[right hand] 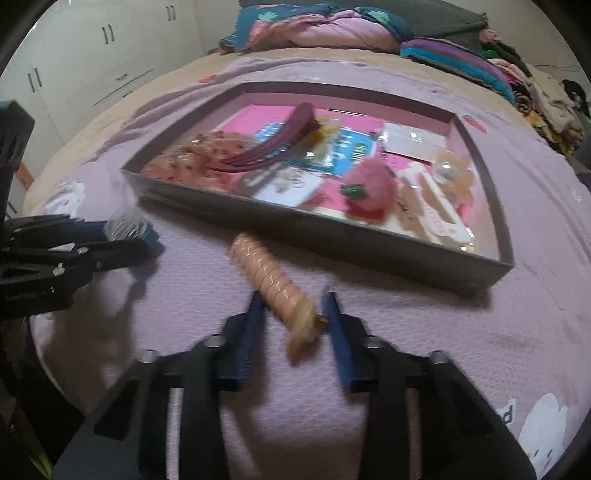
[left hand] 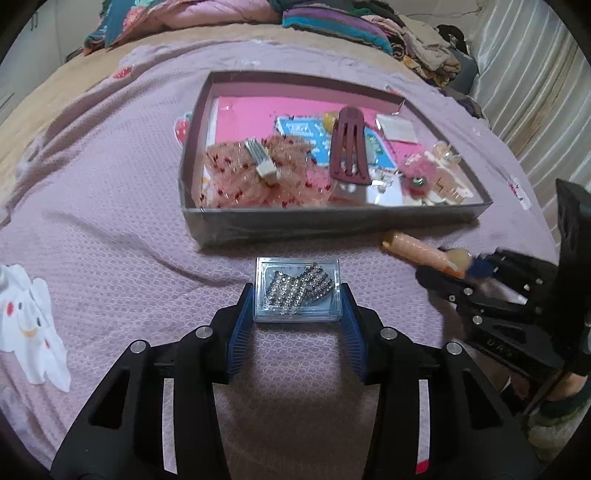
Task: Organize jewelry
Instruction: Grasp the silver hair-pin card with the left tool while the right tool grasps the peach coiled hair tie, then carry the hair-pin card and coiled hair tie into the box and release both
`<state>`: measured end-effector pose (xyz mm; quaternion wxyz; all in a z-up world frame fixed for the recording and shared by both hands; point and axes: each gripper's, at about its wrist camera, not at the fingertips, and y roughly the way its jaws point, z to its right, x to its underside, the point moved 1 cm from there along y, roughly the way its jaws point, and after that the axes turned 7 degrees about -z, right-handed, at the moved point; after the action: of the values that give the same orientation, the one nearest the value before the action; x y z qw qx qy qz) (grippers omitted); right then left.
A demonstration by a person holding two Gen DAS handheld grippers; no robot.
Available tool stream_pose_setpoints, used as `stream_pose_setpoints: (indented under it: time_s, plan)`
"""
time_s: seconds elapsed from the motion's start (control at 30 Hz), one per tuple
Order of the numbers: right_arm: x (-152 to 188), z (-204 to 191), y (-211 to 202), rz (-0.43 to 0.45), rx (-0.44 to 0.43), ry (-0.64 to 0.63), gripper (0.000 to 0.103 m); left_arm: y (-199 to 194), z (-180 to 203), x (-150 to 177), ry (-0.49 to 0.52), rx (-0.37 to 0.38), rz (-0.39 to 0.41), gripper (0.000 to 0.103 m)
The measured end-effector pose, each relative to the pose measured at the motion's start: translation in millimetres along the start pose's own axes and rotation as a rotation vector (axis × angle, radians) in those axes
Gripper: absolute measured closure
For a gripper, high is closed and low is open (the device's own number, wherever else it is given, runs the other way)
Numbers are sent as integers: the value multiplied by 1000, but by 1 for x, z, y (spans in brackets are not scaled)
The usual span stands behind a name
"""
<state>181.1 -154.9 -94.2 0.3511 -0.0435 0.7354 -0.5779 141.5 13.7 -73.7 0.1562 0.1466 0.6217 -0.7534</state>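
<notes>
A grey open box (left hand: 332, 221) lies on the pink bedspread and holds hair clips, a maroon clip (left hand: 347, 146) and frilly pink pieces. My left gripper (left hand: 297, 291) is shut on a small clear case (left hand: 295, 290) of sparkly jewelry, just in front of the box. My right gripper (right hand: 293, 306) is closed on a peach spiral hair clip (right hand: 275, 280) that sticks out toward the box (right hand: 369, 236). In the left wrist view the right gripper (left hand: 458, 271) with the peach clip (left hand: 421, 253) is at the right.
Folded blankets and clothes (left hand: 332, 26) pile at the far end of the bed. A white cartoon print (left hand: 26, 321) marks the bedspread at the left. White cupboards (right hand: 92, 55) stand beyond the bed. The left gripper shows at the left in the right wrist view (right hand: 122, 240).
</notes>
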Motion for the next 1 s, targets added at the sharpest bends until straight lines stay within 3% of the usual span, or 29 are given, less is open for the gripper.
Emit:
stream_pose_setpoints:
  time_s: [0.13,0.43,1.0]
  plan:
    - [3,-4,-12,10,-95,17,84,-17,-3,-5,-10,8,31,67]
    - [-6,-11,-64,121,-187,28,84,-50,-9,-31,-32,9,107,67]
    - [-45,65,-105,262,-51,142,84,-51,21,-104,7,44,154,67]
